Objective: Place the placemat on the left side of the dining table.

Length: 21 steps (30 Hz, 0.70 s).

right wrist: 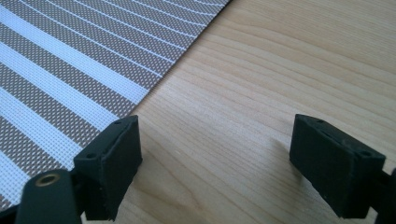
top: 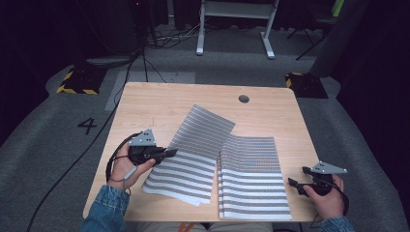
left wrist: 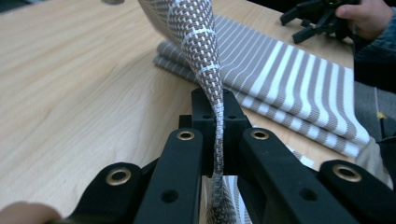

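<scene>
Striped woven placemat (top: 193,154), grey-brown and white, is pinched at its left edge by the left gripper (top: 170,153): in the left gripper view the mesh (left wrist: 205,70) stands on edge, squeezed flat between the two black pads, and curls up and away beyond the fingertips. Holding it by the rim like this keeps the stiff sheet lifted off the wood, so that it can be dragged or turned over, I judge, towards the others. Ahead of those fingers and to their right lies a stack of matching placemats (left wrist: 299,79), flat and squared up; the lifted mat's far edge rests against or over that stack (top: 251,174), though I cannot tell whether it overlaps.

The right gripper (top: 300,185) waits with its jaws spread wide and nothing between them; bare tabletop (right wrist: 261,84) shows in the gap, and the stack's edge (right wrist: 70,79) lies just beyond its left fingertip. It seems parked there to steady or receive the pile.

Little blocks the way. A cable grommet hole (top: 243,99) sits well past both pairs of fingers, and the left gripper's cable (top: 112,162) loops back by the wrist, away from the mat.
</scene>
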Motion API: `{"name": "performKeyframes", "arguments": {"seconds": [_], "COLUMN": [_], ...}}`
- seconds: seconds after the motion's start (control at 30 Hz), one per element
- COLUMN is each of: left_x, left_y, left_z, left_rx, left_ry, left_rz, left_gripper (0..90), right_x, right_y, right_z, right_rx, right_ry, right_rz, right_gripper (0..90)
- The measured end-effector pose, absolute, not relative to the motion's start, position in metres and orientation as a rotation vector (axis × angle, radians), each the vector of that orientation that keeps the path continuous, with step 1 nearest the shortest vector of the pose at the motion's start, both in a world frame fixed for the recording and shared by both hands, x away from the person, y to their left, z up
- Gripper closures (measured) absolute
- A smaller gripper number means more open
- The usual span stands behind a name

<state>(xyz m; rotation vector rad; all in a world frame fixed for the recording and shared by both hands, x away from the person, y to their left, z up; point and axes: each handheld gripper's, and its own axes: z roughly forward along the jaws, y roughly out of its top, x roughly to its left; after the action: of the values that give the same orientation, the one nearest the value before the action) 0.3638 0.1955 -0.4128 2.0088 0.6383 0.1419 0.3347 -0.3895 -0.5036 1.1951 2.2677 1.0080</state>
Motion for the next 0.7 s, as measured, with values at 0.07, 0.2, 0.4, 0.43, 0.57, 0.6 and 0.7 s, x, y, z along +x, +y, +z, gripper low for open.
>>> {"name": "performKeyframes", "arguments": {"seconds": [0.07,0.2,0.4,0.43,0.57,0.6,0.7], "left_x": [0.371,0.376,0.386,0.387,0.393,0.394,0.393], "left_y": [0.202,0.201,0.201,0.202,0.206,0.208,0.209], "left_z": [-0.426,-0.437,-0.45,-0.451,-0.454,-0.452,-0.449], "left_rx": [2.02,2.11,2.15,2.145,2.111,2.102,2.098], "left_ry": [0.687,0.725,0.75,0.754,0.797,0.834,0.84], "left_rz": [0.159,0.215,0.302,0.354,0.463,0.495,0.535], "left_gripper": [88.4,88.3,71.0,63.7,39.1,36.7,32.7], "right_x": [0.335,0.335,0.335,0.335,0.335,0.335,0.335], "right_y": [-0.389,-0.389,-0.389,-0.389,-0.389,-0.389,-0.389], "right_z": [-0.504,-0.504,-0.504,-0.504,-0.504,-0.504,-0.504], "right_rx": [1.196,1.195,1.195,1.195,1.195,1.195,1.195], "right_ry": [2.268,2.267,2.268,2.267,2.268,2.268,2.267], "right_rz": [1.008,1.008,1.008,1.008,1.008,1.008,1.008], "right_gripper": [16.5,16.5,16.5,16.5,16.5,16.5,16.5]}}
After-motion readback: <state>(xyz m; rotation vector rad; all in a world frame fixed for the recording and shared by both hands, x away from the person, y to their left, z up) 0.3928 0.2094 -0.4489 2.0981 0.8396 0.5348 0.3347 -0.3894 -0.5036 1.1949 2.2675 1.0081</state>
